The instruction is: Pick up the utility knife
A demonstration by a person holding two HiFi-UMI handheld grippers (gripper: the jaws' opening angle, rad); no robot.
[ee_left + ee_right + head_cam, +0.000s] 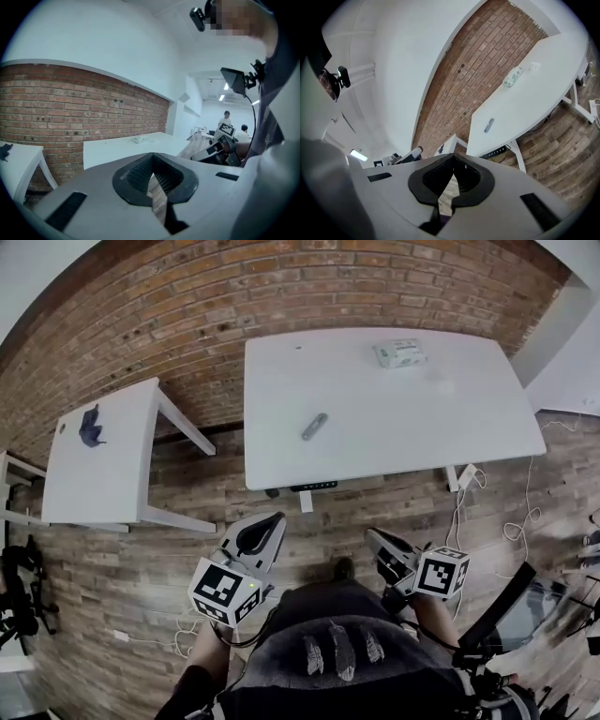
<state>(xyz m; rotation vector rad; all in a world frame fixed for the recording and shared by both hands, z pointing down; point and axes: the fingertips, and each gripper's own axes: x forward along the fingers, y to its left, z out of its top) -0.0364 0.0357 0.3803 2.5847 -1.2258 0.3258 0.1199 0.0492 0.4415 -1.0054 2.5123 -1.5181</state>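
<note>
A grey utility knife (314, 427) lies on the large white table (394, 446), left of its middle; the right gripper view shows the utility knife (488, 125) as a small grey bar near that table's left end. My left gripper (265, 523) hangs over the wooden floor in front of the table, jaws shut with nothing in them. My right gripper (373, 538) is level with it to the right, also shut and empty. Both are well short of the table edge. In the left gripper view the left gripper (151, 173) hides the near tabletop.
A green-white packet (400, 353) sits at the table's far side. A smaller white side table (103, 474) with a dark blue object (90, 427) stands at the left. Cables (525, 521) trail on the floor at the right. A brick wall (234, 296) runs behind. People (234, 131) stand far off.
</note>
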